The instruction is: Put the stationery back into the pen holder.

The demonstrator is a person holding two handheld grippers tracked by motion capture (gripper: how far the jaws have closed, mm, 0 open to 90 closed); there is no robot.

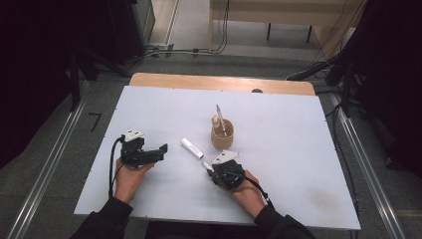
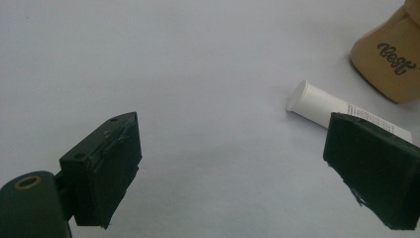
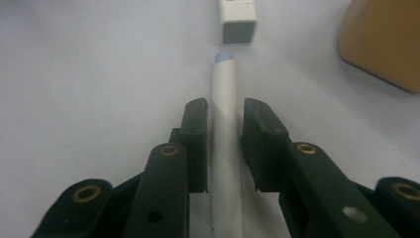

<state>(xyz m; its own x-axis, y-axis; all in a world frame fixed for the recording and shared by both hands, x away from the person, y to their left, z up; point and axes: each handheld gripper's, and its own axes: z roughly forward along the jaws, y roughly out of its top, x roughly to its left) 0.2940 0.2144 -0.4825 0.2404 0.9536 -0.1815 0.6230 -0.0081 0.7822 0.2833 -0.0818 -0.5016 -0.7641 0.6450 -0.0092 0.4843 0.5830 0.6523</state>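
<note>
A white table [image 1: 298, 164] stands on a grey floor among dark stands. The right gripper [image 3: 224, 116] has its fingers [image 3: 195, 134] closing round a white marker [image 3: 224, 129]: a slim gap shows either side. It runs lengthwise between them, blue tip forward toward its cap [image 3: 237, 20], the tan cup [image 3: 384, 42] right. The left gripper [image 2: 228, 168] is spread wide over bare tabletop.

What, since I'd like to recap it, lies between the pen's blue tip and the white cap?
Nothing: the right gripper view shows a short bare strip of table between the pen and the white cap.
</note>
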